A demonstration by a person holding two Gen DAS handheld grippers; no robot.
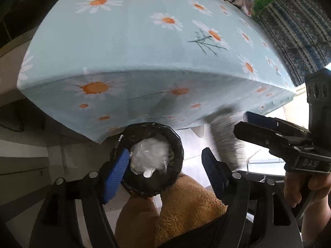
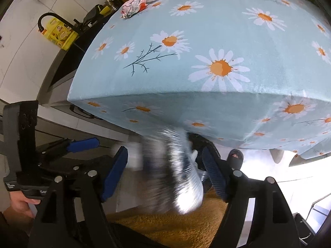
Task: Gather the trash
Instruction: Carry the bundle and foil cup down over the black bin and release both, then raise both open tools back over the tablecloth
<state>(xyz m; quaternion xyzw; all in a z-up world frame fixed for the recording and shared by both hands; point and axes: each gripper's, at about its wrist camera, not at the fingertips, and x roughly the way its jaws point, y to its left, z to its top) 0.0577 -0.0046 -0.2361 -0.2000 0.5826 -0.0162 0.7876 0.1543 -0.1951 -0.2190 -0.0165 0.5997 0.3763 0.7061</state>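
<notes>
My left tool (image 1: pixel 165 165) hangs with fingers apart above the black bin (image 1: pixel 151 161), clear plastic inside; my right tool (image 2: pixel 165 171), also apart, frames a blurred silvery wrapper (image 2: pixel 178 173) below the worktop (image 2: pixel 206 41) edge.

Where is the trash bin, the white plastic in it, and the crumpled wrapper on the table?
trash bin (image 1: pixel 175 142): left wrist view, its black-lined rim.
white plastic (image 1: pixel 150 155): left wrist view, middle of the clump.
crumpled wrapper (image 2: pixel 133 6): right wrist view, its middle.
</notes>
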